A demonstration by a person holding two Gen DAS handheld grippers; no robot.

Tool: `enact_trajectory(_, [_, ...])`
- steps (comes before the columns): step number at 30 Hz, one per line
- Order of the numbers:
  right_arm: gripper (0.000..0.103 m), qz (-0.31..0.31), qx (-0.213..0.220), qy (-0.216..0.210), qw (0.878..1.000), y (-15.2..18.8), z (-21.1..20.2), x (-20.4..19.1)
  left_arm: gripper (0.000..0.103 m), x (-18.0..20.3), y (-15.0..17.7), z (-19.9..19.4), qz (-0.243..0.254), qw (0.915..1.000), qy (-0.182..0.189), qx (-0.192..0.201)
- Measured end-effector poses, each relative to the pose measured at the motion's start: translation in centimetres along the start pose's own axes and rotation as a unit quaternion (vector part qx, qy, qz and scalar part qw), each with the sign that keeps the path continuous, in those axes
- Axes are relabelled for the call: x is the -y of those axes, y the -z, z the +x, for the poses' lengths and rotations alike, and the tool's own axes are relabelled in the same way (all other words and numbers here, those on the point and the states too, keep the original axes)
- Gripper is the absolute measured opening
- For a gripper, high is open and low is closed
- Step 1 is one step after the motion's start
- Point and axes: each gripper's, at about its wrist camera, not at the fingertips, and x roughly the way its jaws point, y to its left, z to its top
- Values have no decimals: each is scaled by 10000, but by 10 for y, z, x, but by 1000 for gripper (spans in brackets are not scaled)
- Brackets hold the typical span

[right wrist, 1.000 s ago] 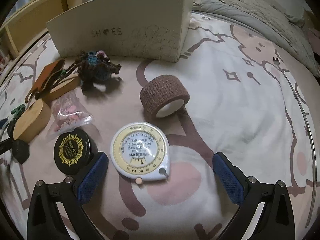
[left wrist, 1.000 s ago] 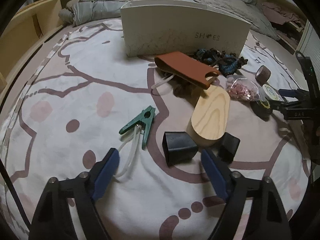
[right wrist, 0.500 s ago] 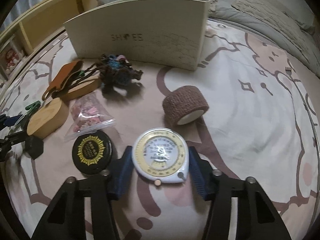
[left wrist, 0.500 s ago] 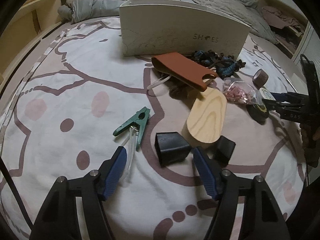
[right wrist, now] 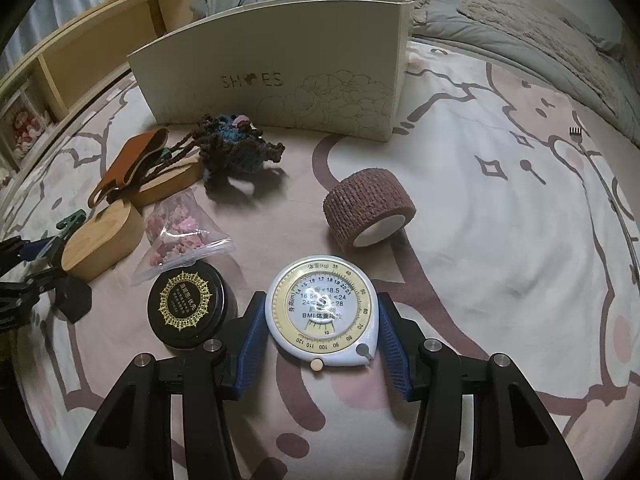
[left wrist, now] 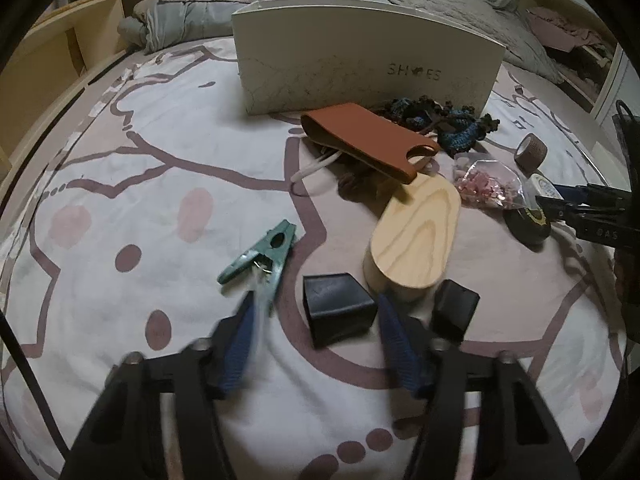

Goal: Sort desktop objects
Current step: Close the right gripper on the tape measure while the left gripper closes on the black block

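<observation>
Low in the right wrist view, the right gripper (right wrist: 322,344) had its jaws clamped on the round BMI tape measure (right wrist: 322,314), ready to lift toward the shoe box (right wrist: 280,84) at the top. The left gripper (left wrist: 320,340) had been closing its jaws around 1 black cap (left wrist: 336,312), pads not yet touching. Only that view showed the green clip (left wrist: 260,256) whole.

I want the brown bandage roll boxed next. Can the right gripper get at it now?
Probably not yet: the right gripper is shut on the BMI tape measure. The bandage roll beyond lies unobstructed.
</observation>
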Motion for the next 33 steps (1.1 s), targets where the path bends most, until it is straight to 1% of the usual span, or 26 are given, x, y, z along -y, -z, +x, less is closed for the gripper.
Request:
enact_trajectory(2, [54, -8, -12, 14, 10000, 0, 0, -1, 42, -3, -1, 0, -74, 10000, 29, 8])
enact_trajectory(4, [54, -33, -13, 48, 10000, 0, 0, -2, 34, -7, -2, 0, -144, 9999, 55, 9])
enact_trajectory(5, [54, -30, -11, 47, 10000, 0, 0, -2, 33, -8, -2, -1, -167, 9998, 66, 7])
enact_trajectory(8, [54, 46, 6, -32, 10000, 0, -1, 0, 33, -8, -3, -2, -197, 9997, 113, 11])
enact_trajectory(13, [54, 47, -71, 22, 10000, -2, -2, -2, 33, -7, -3, -5, -194, 9997, 167, 23])
enact_trajectory(19, [54, 123, -122, -49, 9998, -4, -5, 1, 32, -7, -5, -9, -199, 9996, 186, 58])
enact_trajectory(33, [54, 130, -13, -276, 9995, -10, -23, -12, 32, 4, -12, -26, -129, 9990, 347, 244])
